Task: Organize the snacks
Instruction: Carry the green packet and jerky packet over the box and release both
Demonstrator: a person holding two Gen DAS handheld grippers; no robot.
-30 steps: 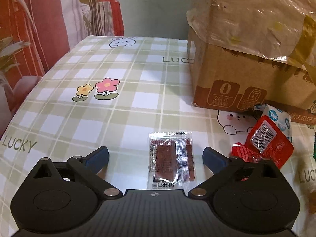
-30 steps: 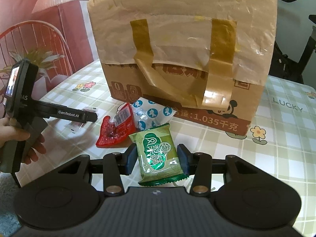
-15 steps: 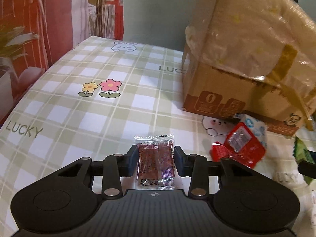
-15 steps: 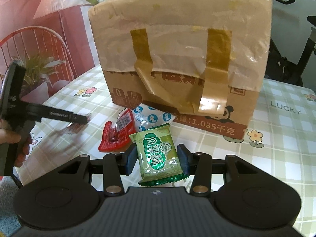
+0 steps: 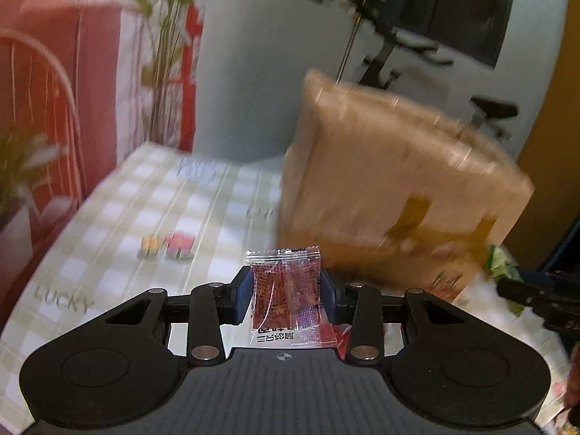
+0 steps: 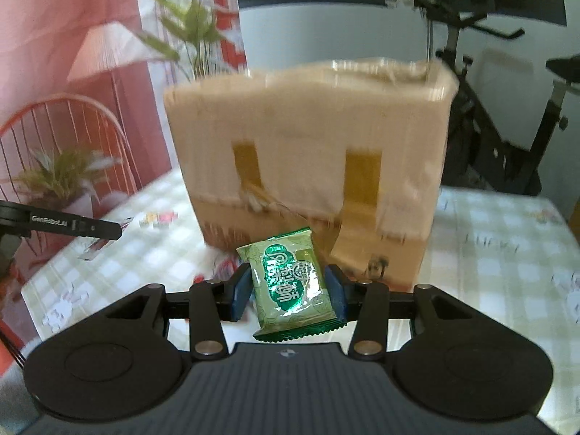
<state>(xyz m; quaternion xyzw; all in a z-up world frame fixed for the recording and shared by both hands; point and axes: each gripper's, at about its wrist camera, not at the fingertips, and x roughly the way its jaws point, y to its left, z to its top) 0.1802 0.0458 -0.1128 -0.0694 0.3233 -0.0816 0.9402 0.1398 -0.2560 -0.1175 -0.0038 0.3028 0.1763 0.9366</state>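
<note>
We had both claws loaded at this point. Our left claw (image 5: 286, 295) was clenched on a clear sachet (image 5: 284, 297) with dark red contents, its blue pads pressing the sachet's two sides, and the sachet hung clear of the tabletop (image 5: 108, 253). Our right claw (image 6: 288, 295) was clenched on a green packet (image 6: 290, 286) in the same way, the packet tilted a little and off the cloth. In both views the taped cardboard box (image 6: 308, 152) stood at about twelve to one o'clock of the held snacks, beyond the claws; its top looked wrapped in plastic film and its rim showed in the right view, but blur kept us from telling whether it was open. We judged the task to be early to midway: two snacks were picked up but neither was yet put anywhere, and no snack could be seen inside the box. At least one red packet (image 6: 226, 266) lay on the cloth at the box's foot, at about eleven o'clock of the green packet in the right view, with something pale beside it that was too smeared to name. We reckoned what remained was to carry both held snacks to the box, let them go there, and then collect the ones on the tabletop.
</note>
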